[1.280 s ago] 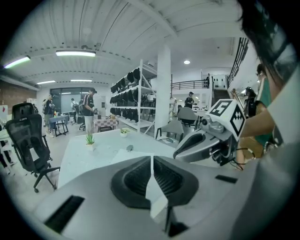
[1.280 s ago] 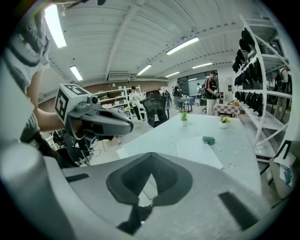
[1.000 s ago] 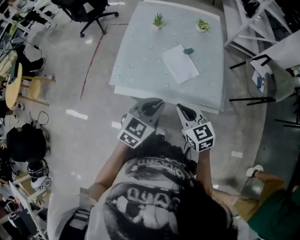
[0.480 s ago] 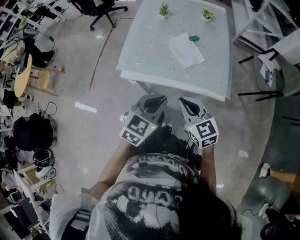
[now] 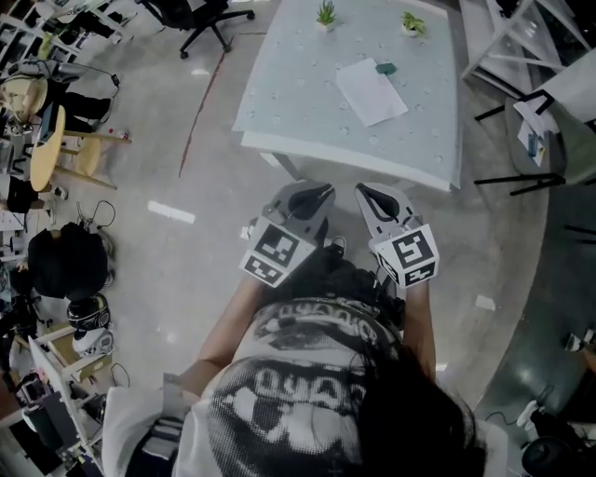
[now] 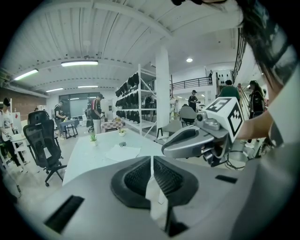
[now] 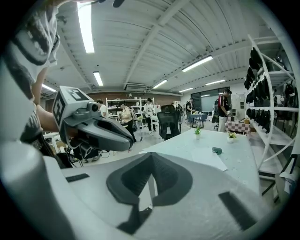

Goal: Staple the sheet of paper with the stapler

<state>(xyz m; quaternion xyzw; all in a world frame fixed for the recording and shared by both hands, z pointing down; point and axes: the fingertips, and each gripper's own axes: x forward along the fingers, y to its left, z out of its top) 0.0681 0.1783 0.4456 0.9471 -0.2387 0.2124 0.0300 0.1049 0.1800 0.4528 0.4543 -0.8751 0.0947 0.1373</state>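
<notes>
A white sheet of paper (image 5: 370, 90) lies on the pale table (image 5: 279, 102), with a small teal stapler (image 5: 386, 67) at its far corner. My left gripper (image 5: 312, 196) and right gripper (image 5: 371, 197) are held side by side in front of the person, short of the table's near edge, both shut and empty. In the left gripper view the paper (image 6: 123, 152) and stapler (image 6: 122, 144) lie far ahead, beyond the shut jaws. In the right gripper view the paper (image 7: 209, 158) and stapler (image 7: 216, 150) sit to the right of the jaws.
Two small potted plants (image 5: 325, 14) (image 5: 411, 22) stand at the table's far edge. An office chair (image 5: 200, 14) stands on the floor at the far left, and white shelving (image 5: 521, 56) to the right. Several people stand in the room's background.
The table with paper and stapler has slid toward the top of the head view. Both grippers have drifted slightly lower in the picture, still shut and side by side.
</notes>
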